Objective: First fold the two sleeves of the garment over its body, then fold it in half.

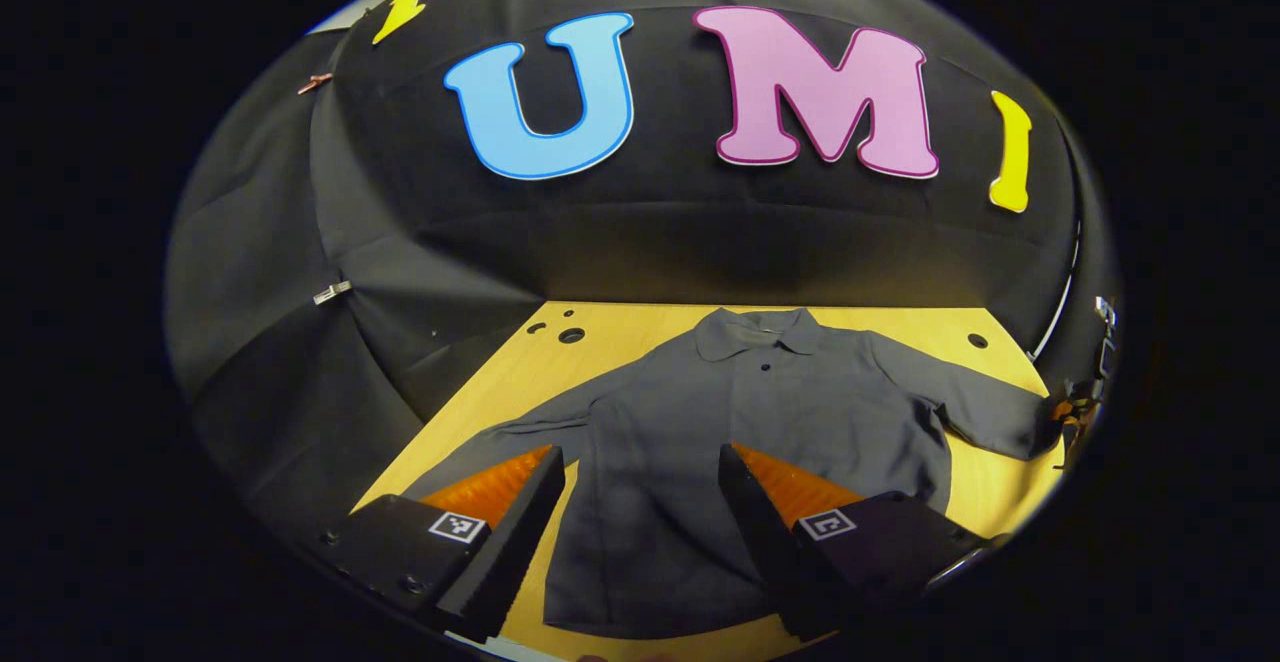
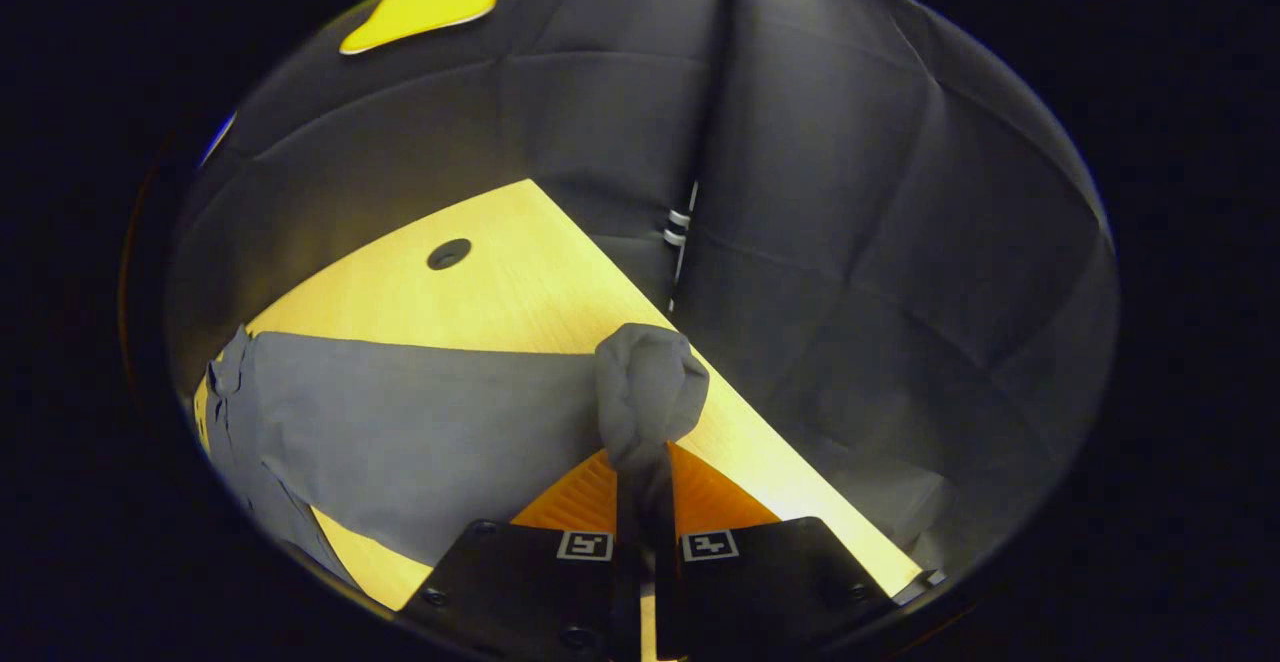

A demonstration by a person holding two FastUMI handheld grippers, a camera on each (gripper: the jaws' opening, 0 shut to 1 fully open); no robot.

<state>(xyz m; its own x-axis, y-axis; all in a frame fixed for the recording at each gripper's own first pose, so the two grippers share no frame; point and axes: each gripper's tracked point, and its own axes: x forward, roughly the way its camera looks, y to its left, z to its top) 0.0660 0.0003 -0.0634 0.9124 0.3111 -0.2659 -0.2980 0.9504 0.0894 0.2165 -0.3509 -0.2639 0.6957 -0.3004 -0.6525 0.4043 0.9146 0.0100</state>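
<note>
The garment (image 1: 740,422) is lying face up on the worktop (image 1: 600,337), both sleeves spread. The right gripper (image 2: 640,477) is clamping 1 sleeve cuff (image 2: 650,392), bunched between closed fingers. The left gripper (image 1: 640,482) is hovering wide open, holding nothing. Step 1 is starting: carry the cuff across the body. The hem is cut off.

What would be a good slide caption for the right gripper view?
Right claw shut on the bunched cuff of the grey shirt's sleeve, above the wooden table.

garment (image 1: 720,422) hem hidden by fingers (image 1: 760,512)
</note>
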